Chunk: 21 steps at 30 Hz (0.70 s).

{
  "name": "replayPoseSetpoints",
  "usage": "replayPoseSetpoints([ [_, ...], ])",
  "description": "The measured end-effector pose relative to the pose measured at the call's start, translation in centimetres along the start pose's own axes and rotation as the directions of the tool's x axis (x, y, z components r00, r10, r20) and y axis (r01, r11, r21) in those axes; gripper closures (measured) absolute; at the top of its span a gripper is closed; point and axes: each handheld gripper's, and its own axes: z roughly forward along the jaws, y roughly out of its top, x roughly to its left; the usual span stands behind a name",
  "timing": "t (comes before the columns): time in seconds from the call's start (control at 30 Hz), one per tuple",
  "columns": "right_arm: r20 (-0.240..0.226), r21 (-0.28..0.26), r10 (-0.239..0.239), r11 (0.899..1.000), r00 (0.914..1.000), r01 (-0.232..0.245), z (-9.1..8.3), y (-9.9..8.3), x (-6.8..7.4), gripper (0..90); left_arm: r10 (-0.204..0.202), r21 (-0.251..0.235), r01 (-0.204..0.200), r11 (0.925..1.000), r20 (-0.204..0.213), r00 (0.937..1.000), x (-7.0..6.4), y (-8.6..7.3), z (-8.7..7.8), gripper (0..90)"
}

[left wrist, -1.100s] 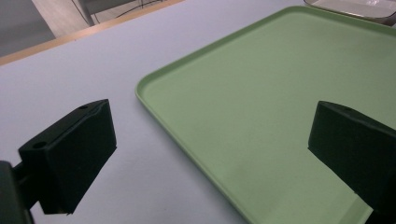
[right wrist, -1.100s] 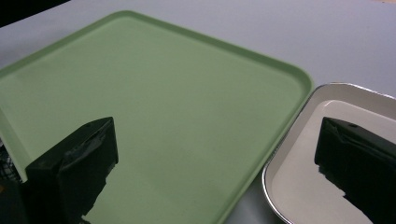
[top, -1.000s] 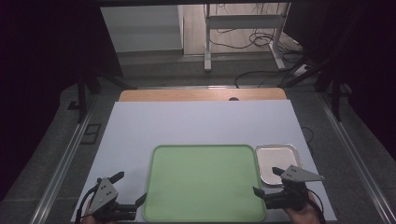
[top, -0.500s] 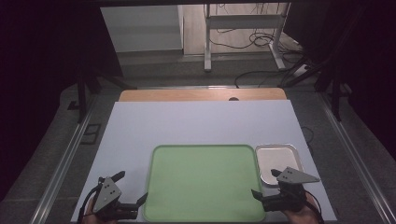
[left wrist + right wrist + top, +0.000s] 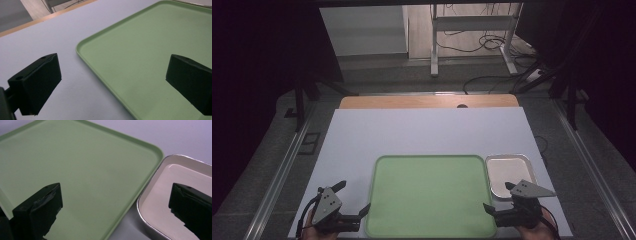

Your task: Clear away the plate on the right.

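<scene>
Seen from the high view, at the near edge of the worktop [image 5: 427, 132]: left gripper [image 5: 348, 204] just off the near left corner of the green tray [image 5: 429, 192], jaws spread wide and empty, one jaw tip reaching that corner's rim, touching or not cannot be told. Right gripper [image 5: 498, 197] at the tray's near right corner, jaws likewise wide apart, gripping nothing, grey three-cornered plate on top.

From the left gripper view: left gripper [image 5: 113, 82] low over the tray's left rim, one jaw above bare white worktop [image 5: 50, 37] outside the green tray [image 5: 150, 50], the other above the tray's floor. Rim running between the two jaws. No contact to be made out.

From the right gripper view: right gripper [image 5: 113, 211] straddling the tray's right rim, one jaw over the green tray [image 5: 75, 165], the other over the metal pan [image 5: 160, 202]. Nothing clamped between them.

Green tray lying flat at the near middle of the worktop, bare inside. Metal pan just beside the tray's right edge, level with its far half, shallow, rounded corners, pale inside [image 5: 510, 173]. Tray and pan very close; whether touching cannot be told.

Beyond the tray: open white worktop, then a wooden strip [image 5: 427, 102] along the far edge. Past that, floor with cables [image 5: 477, 45] and a metal frame [image 5: 472, 25].
</scene>
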Motion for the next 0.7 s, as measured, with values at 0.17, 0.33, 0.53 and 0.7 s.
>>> replayPoseSetpoints([
  [0.17,-0.001,-0.007,0.017,1.0,0.9999,-0.017,0.2,0.1,-0.1,0.0,-0.002,-0.003,0.002,1.0,-0.002,1.0,0.0,0.0,0.0,0.0],
  [0.33,-0.006,-0.015,0.032,0.999,0.9995,-0.032,0.9,0.5,-0.6,0.0,0.002,-0.007,-0.002,1.0,-0.003,1.0,0.1,0.1,0.0,0.0],
  [0.53,-0.003,-0.019,0.033,0.999,0.9995,-0.033,1.5,1.0,-1.2,0.0,0.0,-0.011,0.0,0.9999,-0.008,1.0,0.2,0.1,0.0,0.0],
  [0.7,0.001,-0.026,0.044,0.999,0.999,-0.044,1.5,1.4,-1.7,0.0,-0.011,-0.012,0.011,0.9999,-0.008,0.9999,0.4,0.1,0.1,0.0],
])
